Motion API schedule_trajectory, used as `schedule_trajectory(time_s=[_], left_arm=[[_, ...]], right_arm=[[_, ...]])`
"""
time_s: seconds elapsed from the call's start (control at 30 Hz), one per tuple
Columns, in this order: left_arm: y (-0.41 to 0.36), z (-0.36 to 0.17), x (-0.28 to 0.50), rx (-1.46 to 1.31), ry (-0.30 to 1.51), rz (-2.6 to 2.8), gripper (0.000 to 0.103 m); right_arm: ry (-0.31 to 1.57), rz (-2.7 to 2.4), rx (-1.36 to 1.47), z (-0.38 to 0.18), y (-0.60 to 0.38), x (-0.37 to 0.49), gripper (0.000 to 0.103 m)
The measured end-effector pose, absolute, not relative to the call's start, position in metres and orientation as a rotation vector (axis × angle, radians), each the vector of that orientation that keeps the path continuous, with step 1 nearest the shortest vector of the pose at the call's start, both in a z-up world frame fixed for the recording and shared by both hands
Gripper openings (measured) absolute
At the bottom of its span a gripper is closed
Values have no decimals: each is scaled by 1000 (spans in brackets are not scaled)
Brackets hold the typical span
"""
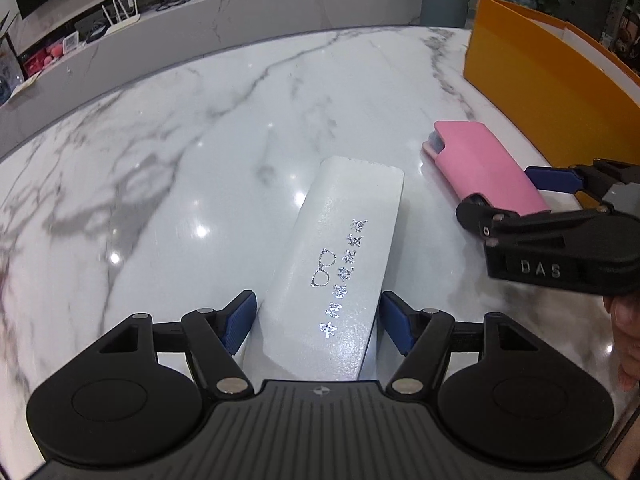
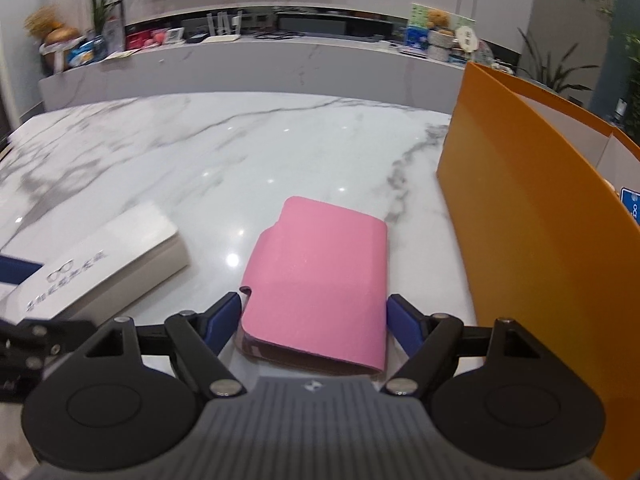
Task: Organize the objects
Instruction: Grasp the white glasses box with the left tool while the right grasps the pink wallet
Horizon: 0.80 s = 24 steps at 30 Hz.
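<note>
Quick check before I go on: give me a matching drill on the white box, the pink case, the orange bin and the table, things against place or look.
Things:
1. white box
2. pink case
3. orange bin
4. table

Descriptions:
A. grey-veined marble
B. tall wall at the right edge
C. between the right claw pads
D. between the left claw pads, silver glasses print

Pairs: 1-D, 2-C, 3-B, 4-A

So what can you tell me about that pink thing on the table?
The pink case looks like a soft, matte fold-over sleeve with a darker item tucked inside, peeking out at its ends. It lies flat on the marble table, beside the orange box. The right tool straddles its near end, blue pads at both sides.
</note>
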<state>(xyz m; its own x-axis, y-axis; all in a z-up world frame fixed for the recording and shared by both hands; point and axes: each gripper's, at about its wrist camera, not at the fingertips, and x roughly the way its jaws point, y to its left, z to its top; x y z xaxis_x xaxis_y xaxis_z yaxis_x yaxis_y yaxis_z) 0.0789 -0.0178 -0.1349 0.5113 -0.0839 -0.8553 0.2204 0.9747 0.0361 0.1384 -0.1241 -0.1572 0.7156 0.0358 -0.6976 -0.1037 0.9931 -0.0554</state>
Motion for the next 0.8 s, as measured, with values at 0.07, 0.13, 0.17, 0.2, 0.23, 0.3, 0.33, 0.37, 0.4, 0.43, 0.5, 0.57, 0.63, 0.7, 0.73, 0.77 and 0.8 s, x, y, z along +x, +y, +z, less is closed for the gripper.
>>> schedule_trajectory(time_s=[0.07,0.13,0.17,0.2,0.23,0.3,0.33,0.37,0.4,0.43,0.5,0.57,0.63,0.7,0.73,0.77,0.8], left_arm=[[-21,-135,72,147,1028,-184,78],[-23,-135,67,147,1031,-180,78],[-23,-135,66,146,1030,-178,78],[-24,-135,65,144,1027,-175,79],[-24,-135,64,139,1024,-170,79],[-22,-136,64,120,1019,-166,80],[-21,-136,65,105,1017,-162,80],[-19,-137,65,84,1016,-155,81],[-18,-137,65,65,1015,-147,82],[-18,-137,65,56,1012,-142,82],[-18,-137,65,39,1006,-132,84],[-18,-137,66,20,995,-129,84],[-18,-138,67,9,980,-134,84],[-19,-139,69,7,969,-139,84],[-21,-139,69,21,963,-145,84],[-22,-140,70,39,958,-152,83],[-24,-140,70,59,953,-156,83]], right_arm=[[777,101,-103,-156,-125,128,80],[783,135,-120,-156,-124,119,80],[785,151,-126,-155,-125,115,80],[789,166,-125,-156,-126,111,80],[798,177,-113,-156,-128,109,80],[807,189,-99,-156,-132,104,80],[808,196,-101,-156,-133,103,80],[811,197,-100,-156,-134,102,80],[814,198,-102,-156,-134,102,80],[818,199,-101,-155,-134,104,81],[833,195,-98,-155,-134,107,81],[839,190,-99,-155,-132,112,82],[843,181,-97,-155,-131,118,88],[845,180,-86,-156,-130,124,89],[844,178,-84,-157,-129,127,89],[842,177,-86,-157,-128,130,89],[841,176,-86,-157,-127,133,89]])
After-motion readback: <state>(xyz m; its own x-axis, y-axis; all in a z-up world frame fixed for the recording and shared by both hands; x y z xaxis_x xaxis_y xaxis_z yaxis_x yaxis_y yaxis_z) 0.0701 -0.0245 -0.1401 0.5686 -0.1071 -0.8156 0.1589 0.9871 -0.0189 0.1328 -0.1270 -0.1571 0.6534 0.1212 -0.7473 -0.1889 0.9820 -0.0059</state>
